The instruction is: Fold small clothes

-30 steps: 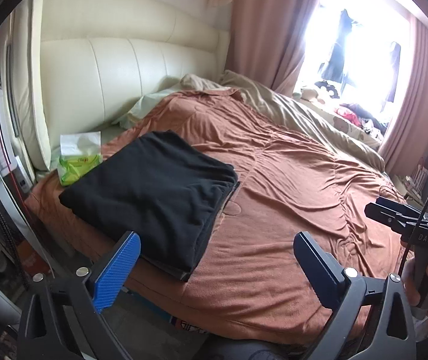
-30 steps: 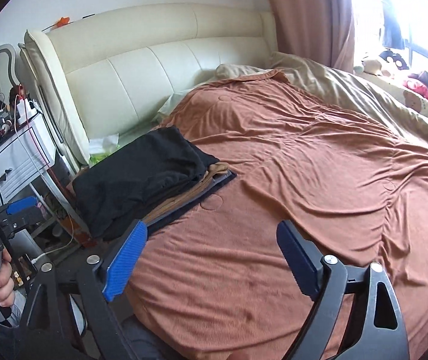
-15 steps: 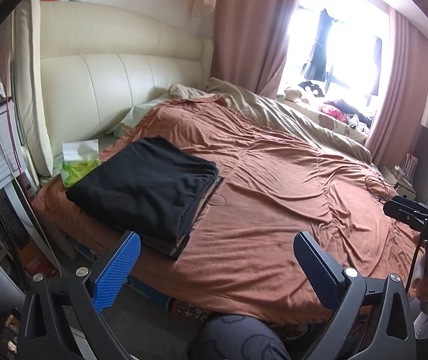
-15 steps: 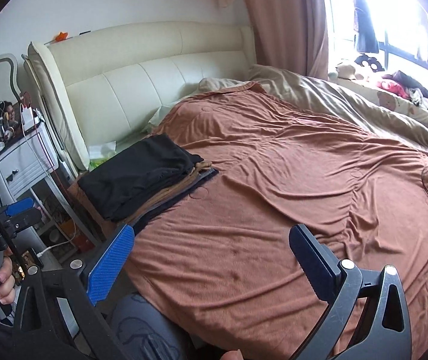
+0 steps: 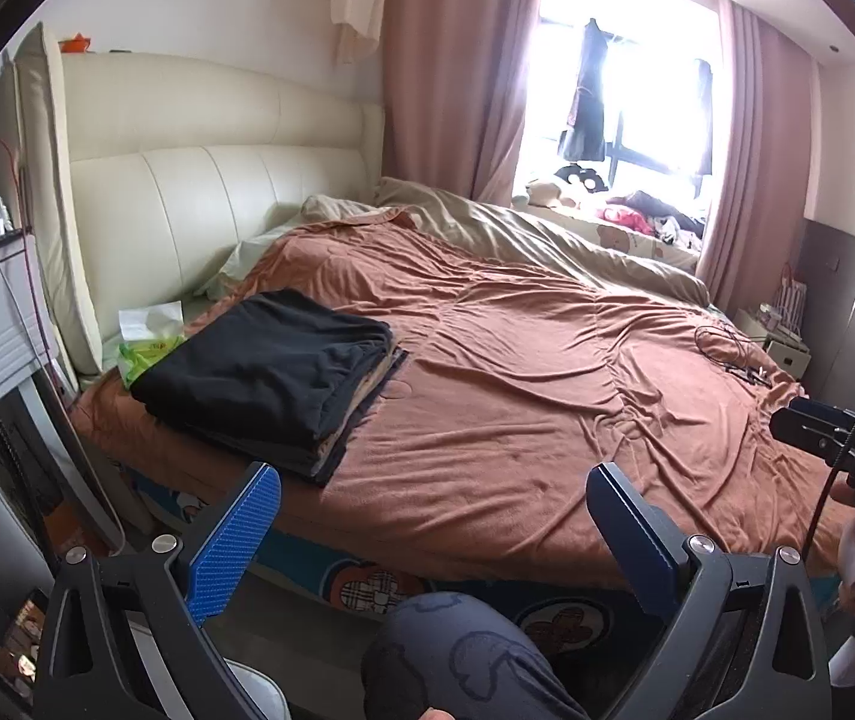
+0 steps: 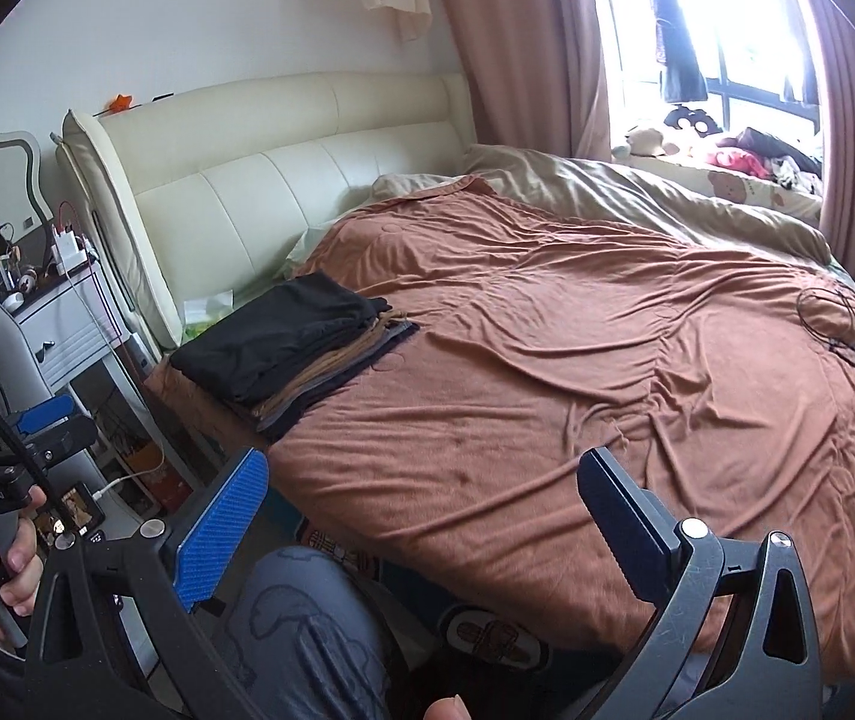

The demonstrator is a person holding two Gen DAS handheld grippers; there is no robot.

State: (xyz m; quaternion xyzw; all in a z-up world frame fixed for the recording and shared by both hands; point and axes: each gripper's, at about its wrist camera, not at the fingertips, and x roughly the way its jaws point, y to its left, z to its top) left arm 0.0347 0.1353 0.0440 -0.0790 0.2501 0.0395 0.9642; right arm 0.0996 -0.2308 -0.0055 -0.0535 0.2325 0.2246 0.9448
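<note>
Neatly squared soft clothes stack (image 5: 271, 372)

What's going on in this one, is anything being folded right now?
Nothing is in hand. A person holds both claws open and empty short of the bed's near edge: left claw, right claw. A folded stack of clothes, black on top, sits on the brown blanket near the headboard.

We see both views lit by daylight from the window (image 5: 625, 120) far ahead of the grippers and to their right; its panes blow out to white glare. The bedspread (image 6: 577, 360) ahead shows soft shadows in its wrinkles. Focus is sharp, with no blur. Fisheye bending curves the headboard (image 5: 187, 192), and black vignette fills the corners.
</note>
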